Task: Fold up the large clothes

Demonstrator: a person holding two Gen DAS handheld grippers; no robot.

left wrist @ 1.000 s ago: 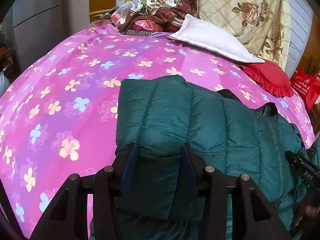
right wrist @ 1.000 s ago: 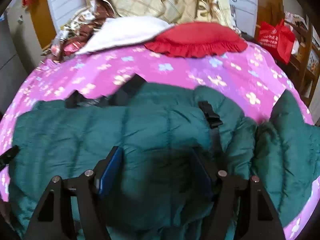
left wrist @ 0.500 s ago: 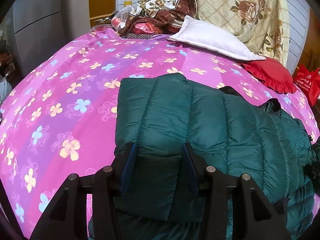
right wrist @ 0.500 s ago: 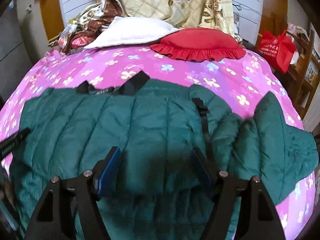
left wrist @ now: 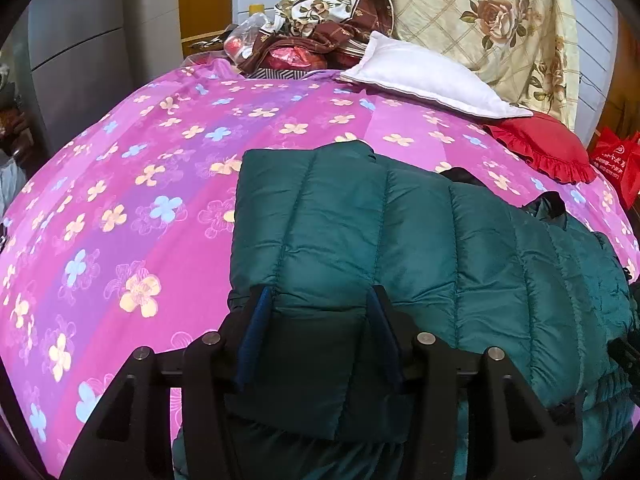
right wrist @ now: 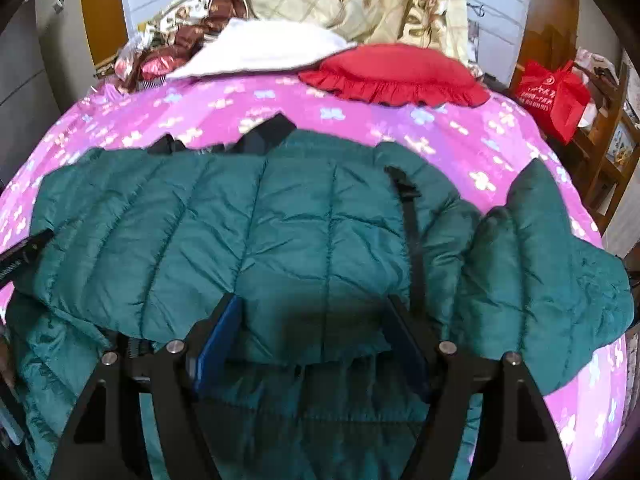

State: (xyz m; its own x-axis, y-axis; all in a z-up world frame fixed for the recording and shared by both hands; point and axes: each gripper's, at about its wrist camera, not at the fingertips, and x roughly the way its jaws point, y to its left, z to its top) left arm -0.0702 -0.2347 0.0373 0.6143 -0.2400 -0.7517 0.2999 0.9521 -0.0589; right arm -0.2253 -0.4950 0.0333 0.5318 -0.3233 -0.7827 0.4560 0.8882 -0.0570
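Note:
A dark green puffer jacket [left wrist: 400, 232] lies folded over on the pink flowered bedspread [left wrist: 120, 200]. My left gripper [left wrist: 318, 308] sits low over the jacket's left end. Its jaws are opening, and a quilted panel lies between the blue pads without being pinched. In the right wrist view the jacket [right wrist: 240, 220] spreads across the bed, with a black strap [right wrist: 412, 220] and a sleeve [right wrist: 540, 260] flopped out to the right. My right gripper [right wrist: 312, 316] stands wide open over the near edge, and the upper layer's hem shows between its fingers.
At the head of the bed lie a white pillow [left wrist: 420, 76], a red frilled cushion [right wrist: 392, 72], a rose-patterned quilt [left wrist: 480, 20] and a heap of cloth and bags [left wrist: 304, 48]. A red bag [right wrist: 552, 96] hangs off the right side. Grey cabinets [left wrist: 80, 60] stand to the left.
The right gripper has drawn back along the jacket, so the upper layer's hem now shows between its fingers. The left gripper has stayed put with its fingers slightly wider apart.

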